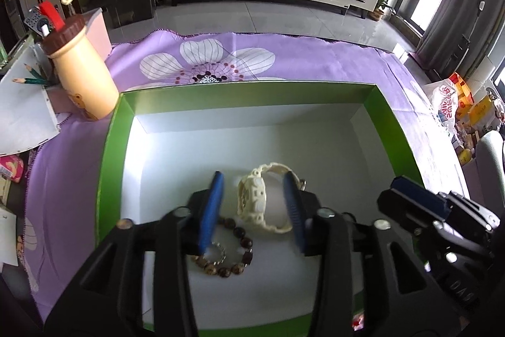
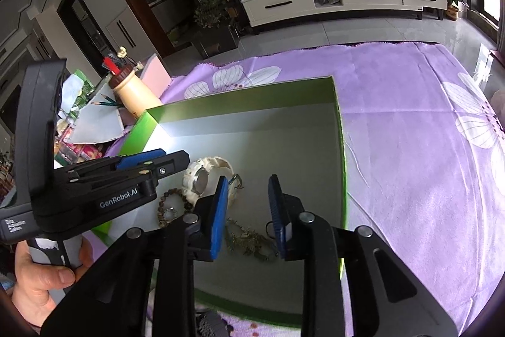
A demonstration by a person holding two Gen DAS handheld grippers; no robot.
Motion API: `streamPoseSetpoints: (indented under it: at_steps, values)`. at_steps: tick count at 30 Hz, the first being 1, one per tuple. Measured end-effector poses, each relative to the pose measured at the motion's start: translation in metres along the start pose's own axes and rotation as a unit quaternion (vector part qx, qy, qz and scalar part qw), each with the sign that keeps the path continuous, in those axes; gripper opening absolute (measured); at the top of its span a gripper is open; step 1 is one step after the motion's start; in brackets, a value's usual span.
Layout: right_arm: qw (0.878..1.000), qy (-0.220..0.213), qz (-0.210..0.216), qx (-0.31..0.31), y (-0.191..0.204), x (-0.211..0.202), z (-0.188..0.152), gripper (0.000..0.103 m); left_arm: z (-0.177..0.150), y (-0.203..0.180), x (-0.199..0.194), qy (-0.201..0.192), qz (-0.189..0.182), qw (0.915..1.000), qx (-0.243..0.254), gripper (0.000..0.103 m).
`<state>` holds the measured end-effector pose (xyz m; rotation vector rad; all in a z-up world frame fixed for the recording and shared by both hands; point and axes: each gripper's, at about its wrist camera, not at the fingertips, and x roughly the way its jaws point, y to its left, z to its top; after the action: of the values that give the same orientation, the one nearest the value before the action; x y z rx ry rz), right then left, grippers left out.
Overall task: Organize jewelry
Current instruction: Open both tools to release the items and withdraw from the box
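A green box (image 1: 109, 147) with a white floor sits on the purple cloth. Inside lie a cream watch (image 1: 255, 198), a brown bead bracelet (image 1: 235, 255) with a small silver ring, and a tangled greenish chain (image 2: 249, 242). My left gripper (image 1: 254, 207) is open, its blue fingers straddling the watch just above the box floor. My right gripper (image 2: 247, 204) is open and empty over the chain, beside the watch (image 2: 202, 179) and bracelet (image 2: 172, 204). The box also shows in the right wrist view (image 2: 342, 147).
A beige bottle-shaped pen holder (image 1: 82, 75) with pencils and papers stands left of the box. Purple flowered cloth (image 2: 410, 163) spreads to the right and behind. Snack bags (image 1: 457, 106) lie off the table's right edge.
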<state>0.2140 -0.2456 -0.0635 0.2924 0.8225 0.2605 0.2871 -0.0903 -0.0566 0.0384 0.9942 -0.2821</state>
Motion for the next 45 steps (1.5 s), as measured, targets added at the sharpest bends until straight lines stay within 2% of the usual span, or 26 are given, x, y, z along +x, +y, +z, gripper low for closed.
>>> streamPoseSetpoints:
  at_steps: [5,8,14,21,32,38,45]
  values:
    - [1.000,-0.018,0.007,-0.010,0.008,-0.030,-0.012,0.035,-0.014,0.003,-0.029,-0.020,0.001,0.9998,0.001,0.063]
    - [1.000,-0.025,0.010,-0.015,0.011,-0.046,-0.024,0.037,-0.026,0.005,-0.050,-0.031,-0.005,0.9995,-0.001,0.069]
    - [0.999,-0.030,0.008,-0.033,0.021,-0.079,-0.056,0.037,-0.062,0.010,-0.095,-0.049,-0.019,0.9986,-0.005,0.074]
    - [0.999,-0.021,0.002,-0.036,0.024,-0.104,-0.093,0.037,-0.121,0.024,-0.113,-0.025,-0.022,0.9993,-0.019,0.076]
    - [0.999,0.026,-0.025,-0.034,0.017,-0.119,-0.170,0.037,-0.200,0.039,-0.106,0.014,-0.038,0.9969,-0.067,0.078]
    - [0.997,0.044,-0.040,-0.058,0.024,-0.114,-0.198,0.037,-0.220,0.036,-0.110,0.023,-0.034,0.9969,-0.067,0.078]
    - [0.994,0.042,-0.060,-0.078,0.025,-0.110,-0.206,0.037,-0.230,0.039,-0.111,0.023,-0.037,0.9960,-0.078,0.078]
